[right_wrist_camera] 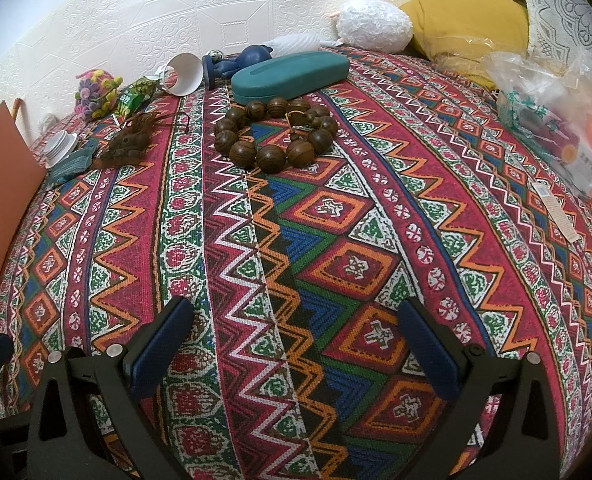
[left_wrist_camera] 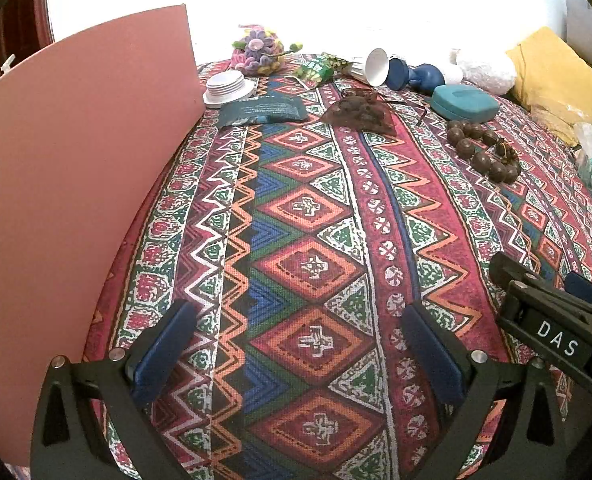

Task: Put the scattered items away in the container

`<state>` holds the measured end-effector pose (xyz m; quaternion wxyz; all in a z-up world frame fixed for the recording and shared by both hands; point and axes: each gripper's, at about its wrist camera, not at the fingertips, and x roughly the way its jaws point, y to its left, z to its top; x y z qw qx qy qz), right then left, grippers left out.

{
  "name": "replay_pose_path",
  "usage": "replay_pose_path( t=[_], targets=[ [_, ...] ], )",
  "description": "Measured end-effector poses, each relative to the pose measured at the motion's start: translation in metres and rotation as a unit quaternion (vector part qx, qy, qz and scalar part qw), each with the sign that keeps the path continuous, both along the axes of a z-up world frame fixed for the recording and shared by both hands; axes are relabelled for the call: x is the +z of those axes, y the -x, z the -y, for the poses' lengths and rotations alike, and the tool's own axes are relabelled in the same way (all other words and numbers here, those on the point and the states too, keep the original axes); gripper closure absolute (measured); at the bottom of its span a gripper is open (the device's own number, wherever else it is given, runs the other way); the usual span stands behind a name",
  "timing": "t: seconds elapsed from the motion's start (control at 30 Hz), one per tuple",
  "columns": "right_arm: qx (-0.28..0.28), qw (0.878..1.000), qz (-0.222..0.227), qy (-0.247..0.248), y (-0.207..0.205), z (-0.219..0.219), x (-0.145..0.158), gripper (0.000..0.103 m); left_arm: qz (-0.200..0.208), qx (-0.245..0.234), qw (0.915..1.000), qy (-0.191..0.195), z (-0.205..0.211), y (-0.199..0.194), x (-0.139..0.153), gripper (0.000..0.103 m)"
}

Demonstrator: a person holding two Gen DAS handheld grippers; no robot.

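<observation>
Grippers left [left_wrist_camera: 296, 354] and right [right_wrist_camera: 294, 350] gape empty; loose wooden beads [right_wrist_camera: 274, 134] could slip or snag if pinched.

Patterned cloth [right_wrist_camera: 296, 240] carries bead bracelet [right_wrist_camera: 274, 136], teal case [right_wrist_camera: 290, 74], cup [right_wrist_camera: 184, 74].

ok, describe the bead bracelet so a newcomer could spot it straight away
Start at the patterned red woven cloth covering the surface, then find the long teal hard-shell case near its far edge. Just in front of that case lies the ring of large brown wooden beads. Unlike the dark mesh pouch to its left, it is an open loop of round, striped-grain spheres.
</observation>
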<state>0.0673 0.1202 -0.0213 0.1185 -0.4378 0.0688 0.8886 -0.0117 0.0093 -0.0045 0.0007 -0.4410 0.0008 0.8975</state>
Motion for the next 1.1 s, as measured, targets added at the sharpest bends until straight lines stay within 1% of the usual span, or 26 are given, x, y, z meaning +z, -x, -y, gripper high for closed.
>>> replay_pose_path(
  t=[1.1],
  targets=[
    [0.0,1.0,0.0,0.0,0.0001,0.0005,-0.0004,0.001,0.0,0.0,1.0,-0.001,0.0031,-0.0014,0.0006,0.0]
  ],
)
